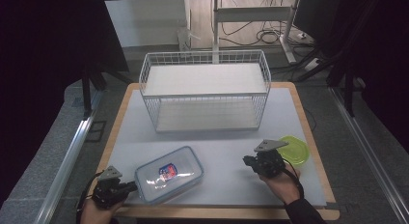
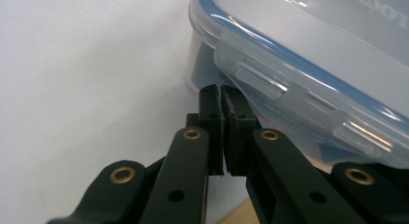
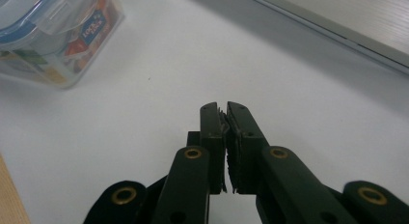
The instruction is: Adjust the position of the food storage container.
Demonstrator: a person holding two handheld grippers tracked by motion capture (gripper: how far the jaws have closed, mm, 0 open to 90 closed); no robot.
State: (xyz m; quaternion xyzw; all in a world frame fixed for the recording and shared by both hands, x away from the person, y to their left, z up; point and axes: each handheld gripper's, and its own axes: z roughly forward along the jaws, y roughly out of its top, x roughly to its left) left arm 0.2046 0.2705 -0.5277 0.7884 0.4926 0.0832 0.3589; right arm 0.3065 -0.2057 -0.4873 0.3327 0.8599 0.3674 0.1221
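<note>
Clip-lid food container at table's 7 o'clock looks light, rigid, slick plastic, so best gripped by a latch tab; left gripper and right gripper both closed empty.

the wire shelf rack spans the far half of the tabletop, blocking passage there except for narrow strips at either end. the lidded plastic container stands at the near left, its corner just beside the tips of the left gripper, and the green lid lies at the right edge behind the right gripper. between container and right gripper, and in front of the rack, the tabletop lies open.
</note>
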